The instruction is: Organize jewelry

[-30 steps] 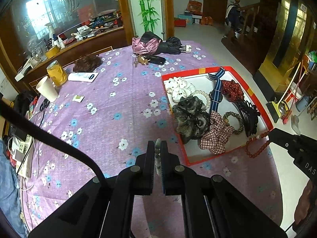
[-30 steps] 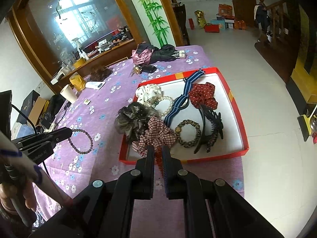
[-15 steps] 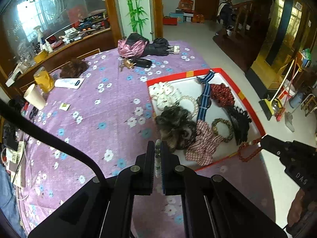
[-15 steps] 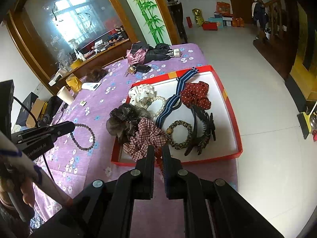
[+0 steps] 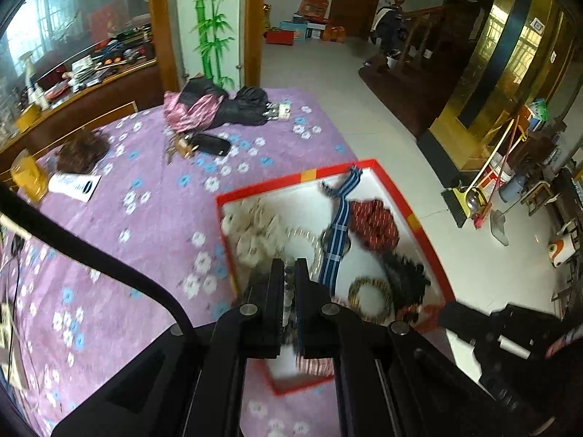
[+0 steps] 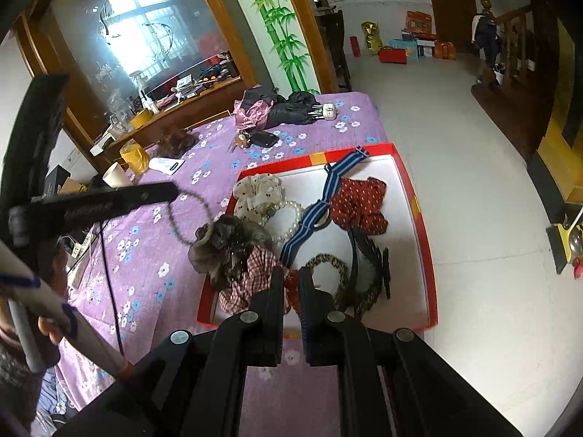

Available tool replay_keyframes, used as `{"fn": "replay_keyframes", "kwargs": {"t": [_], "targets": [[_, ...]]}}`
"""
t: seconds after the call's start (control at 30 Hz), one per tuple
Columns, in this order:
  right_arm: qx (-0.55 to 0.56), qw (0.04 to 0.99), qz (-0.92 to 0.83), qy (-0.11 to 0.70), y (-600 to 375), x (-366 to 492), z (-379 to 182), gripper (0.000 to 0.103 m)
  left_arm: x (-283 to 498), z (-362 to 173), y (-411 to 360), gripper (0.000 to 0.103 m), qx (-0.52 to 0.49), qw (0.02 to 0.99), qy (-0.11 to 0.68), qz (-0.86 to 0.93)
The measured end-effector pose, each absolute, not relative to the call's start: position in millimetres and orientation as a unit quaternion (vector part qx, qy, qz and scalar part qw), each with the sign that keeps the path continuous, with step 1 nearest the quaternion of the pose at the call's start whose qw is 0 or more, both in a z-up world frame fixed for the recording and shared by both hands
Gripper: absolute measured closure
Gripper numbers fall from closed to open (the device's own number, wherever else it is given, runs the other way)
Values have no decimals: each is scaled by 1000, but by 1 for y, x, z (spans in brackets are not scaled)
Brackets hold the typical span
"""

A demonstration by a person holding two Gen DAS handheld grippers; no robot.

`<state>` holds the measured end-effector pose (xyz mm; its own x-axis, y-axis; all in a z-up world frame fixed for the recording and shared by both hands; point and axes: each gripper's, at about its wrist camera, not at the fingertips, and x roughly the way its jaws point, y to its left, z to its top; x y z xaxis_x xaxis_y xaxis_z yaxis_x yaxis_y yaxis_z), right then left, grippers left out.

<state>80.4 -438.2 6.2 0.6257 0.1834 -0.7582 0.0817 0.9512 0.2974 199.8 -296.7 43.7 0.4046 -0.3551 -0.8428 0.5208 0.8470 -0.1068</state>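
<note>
Left gripper (image 5: 289,273): pinching a grey bead bracelet (image 6: 189,215), which dangles from the tip as a loop in the right wrist view; the jaws are nearly together on the strand.
Right gripper (image 6: 291,280): pinching a reddish bead string (image 6: 291,286) (only a few beads show between the fingers).
Tray (image 6: 419,196): red-rimmed, white inside, on the purple flowered cloth (image 6: 145,255); it holds scrunchies, a pearl bracelet (image 6: 291,218), a striped strap (image 6: 313,215), a leopard ring (image 6: 328,266) and a black claw clip (image 6: 371,269).
Change, left: a second ago the bracelet hung over the bare cloth, well to the side of the tray; now it hangs at the tray's near-left edge, beside the dark scrunchie (image 6: 226,244). The left view is smeared with motion, and the tray now fills the space beyond the fingers.
Change, right: little; it has crept a bit toward the tray, its beads over the near rim by the plaid scrunchie (image 6: 251,280).
Meaning: both bead pieces look to be on their way into the tray; neither is let go yet. The bracelet likely needs to clear the rim before release.
</note>
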Motion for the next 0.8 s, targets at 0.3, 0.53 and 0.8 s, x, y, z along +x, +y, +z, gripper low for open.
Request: {"fn": "replay_keyframes", "kwargs": {"t": [0.3,0.53,0.8], "targets": [[157,883,48,440,-443,129,-1,95,260,18,-337,98,69,811,513,-272],[160,876,53,451,-447,163,-15,95,289,-12,-356,98,68,799,535,-268],[163,866,44,470,-453,193,-41,95,314,-40,-372,98,63,789,552,-263]]}}
